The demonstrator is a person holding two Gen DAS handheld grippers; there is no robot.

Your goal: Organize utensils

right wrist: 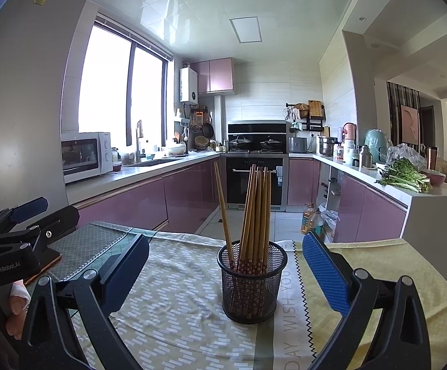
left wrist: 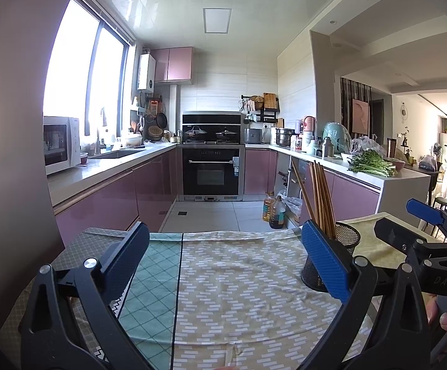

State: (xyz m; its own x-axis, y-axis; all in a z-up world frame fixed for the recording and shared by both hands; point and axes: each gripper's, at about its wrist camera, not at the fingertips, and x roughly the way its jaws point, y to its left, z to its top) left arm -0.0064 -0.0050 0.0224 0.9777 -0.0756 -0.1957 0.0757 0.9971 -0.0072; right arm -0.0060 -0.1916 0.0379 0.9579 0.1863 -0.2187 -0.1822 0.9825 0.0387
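A black wire-mesh cup holder [right wrist: 252,280] stands upright on a worktop spread with a patterned yellow-and-white cloth [right wrist: 174,308], a bundle of brown wooden chopsticks [right wrist: 256,212] rising from it. The right gripper [right wrist: 223,273] sits low over the cloth with its blue-padded jaws spread wide and holding nothing. In the right wrist view the holder stands dead ahead, centred between the two jaws and just beyond their tips. The chopsticks' long axis runs near vertical, so it crosses the gripper's forward line at close to a right angle. One stick leans away to the left of the rest.

The left gripper [left wrist: 223,263] is likewise wide open and empty. From its camera the same holder [left wrist: 346,243] lies off to the right, partly hidden behind the right-hand blue pad, with the chopsticks [left wrist: 319,197] fanning up behind it. Part of the right gripper's black frame shows at that view's right edge.

By these views the right hand is the better placed: a straight advance would bring its jaws around the holder or the sticks, whereas the left would have to swing rightward first. No loose utensil is visible on the cloth, and the task appears near complete.
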